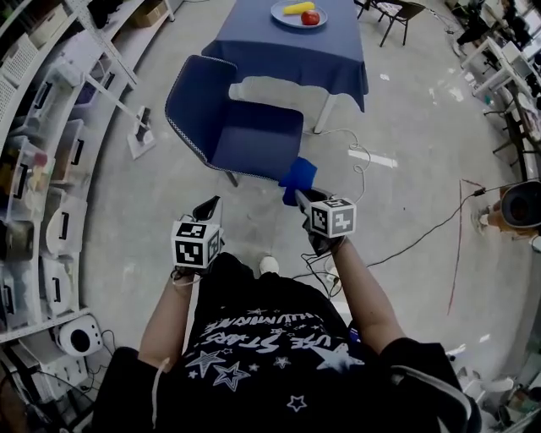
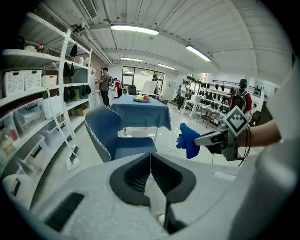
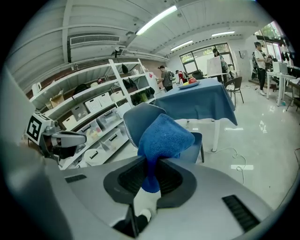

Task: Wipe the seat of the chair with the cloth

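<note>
**Right gripper**: the jaws are clamped on a blue cloth. The cloth is bunched above the jaws and held in the air, just short of the near seat edge of the chair.

**Left gripper**: the jaws are pressed together with nothing between them. It is held beside the right gripper, well apart from it.

**Chair**: dark blue, with a bare seat. The backrest, edged in pale stitching, is set ahead of the left gripper.

**Room**
- Shelving with white bins is ranged close along the left gripper's outer side.
- Wide floor is left open to the right gripper's outer side and is crossed by a cable.
- A blue-covered table carrying a plate of fruit is placed just beyond the chair.

**Markings**: square black-and-white markers are carried on each gripper's cube. White lettering and stars are printed on the person's dark shirt, but the wording cannot be read reliably. The bin labels are too small to read.
</note>
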Tool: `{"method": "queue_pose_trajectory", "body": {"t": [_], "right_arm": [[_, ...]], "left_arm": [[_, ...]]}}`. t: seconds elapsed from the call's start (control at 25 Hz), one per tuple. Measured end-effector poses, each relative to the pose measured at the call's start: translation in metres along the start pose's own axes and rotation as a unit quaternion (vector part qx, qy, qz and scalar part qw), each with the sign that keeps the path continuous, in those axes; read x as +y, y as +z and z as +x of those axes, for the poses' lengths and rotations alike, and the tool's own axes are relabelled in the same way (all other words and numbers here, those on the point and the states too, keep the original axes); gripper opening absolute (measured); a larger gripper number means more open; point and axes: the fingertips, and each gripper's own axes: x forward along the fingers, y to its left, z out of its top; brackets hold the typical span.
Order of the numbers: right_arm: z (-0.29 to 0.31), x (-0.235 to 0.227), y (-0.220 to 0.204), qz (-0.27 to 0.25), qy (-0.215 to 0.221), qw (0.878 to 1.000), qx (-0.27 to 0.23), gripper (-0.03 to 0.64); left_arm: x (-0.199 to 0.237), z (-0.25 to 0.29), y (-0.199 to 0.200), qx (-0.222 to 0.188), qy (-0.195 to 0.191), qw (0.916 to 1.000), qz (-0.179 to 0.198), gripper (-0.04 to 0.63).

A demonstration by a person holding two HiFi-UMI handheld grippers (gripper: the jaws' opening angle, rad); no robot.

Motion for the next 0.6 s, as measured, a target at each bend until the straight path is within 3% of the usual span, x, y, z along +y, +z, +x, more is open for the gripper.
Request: {"method": "queue_pose_trajectory", "body": {"t": [0.2,0.6], "right_arm": [[0.014,-0.007,0.002,0.006,-0.007,1.0,0.003,0.055],[0.077,-0.029,0.022,0.046,-0.055,0.997,0.024,0.055]], "left_arm": [[0.013,0.021,0.008,0.006,-0.008,0.9999,0.003,0.021],[0.06,0.095,0.043,0.027,-0.068,0.9968,0.033,0.021]]}}
